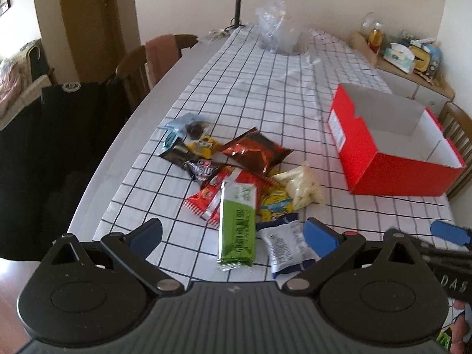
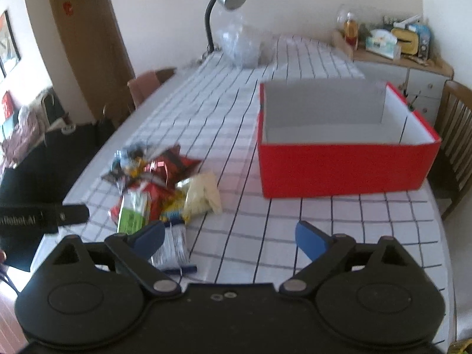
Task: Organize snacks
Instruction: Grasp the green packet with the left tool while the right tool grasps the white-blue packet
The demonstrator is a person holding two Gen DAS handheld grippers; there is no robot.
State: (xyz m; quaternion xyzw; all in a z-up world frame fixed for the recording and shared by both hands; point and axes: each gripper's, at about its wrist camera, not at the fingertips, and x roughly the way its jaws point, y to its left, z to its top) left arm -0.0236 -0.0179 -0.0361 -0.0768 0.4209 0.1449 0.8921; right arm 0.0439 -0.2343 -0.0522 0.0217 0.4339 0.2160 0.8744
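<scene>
Hovering, both spread and empty: left claw above the green packet, right claw nearby. Best pinching one wrapper by its narrow sides, lifting clear of the snack pile on the bench, carrying rightward into the empty red box.

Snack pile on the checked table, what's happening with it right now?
A person holds a claw in each hand above the snack pile. The left claw is open over the green packet, touching nothing. The right claw is open too, empty. The red box beside the pile holds no snacks yet.
</scene>
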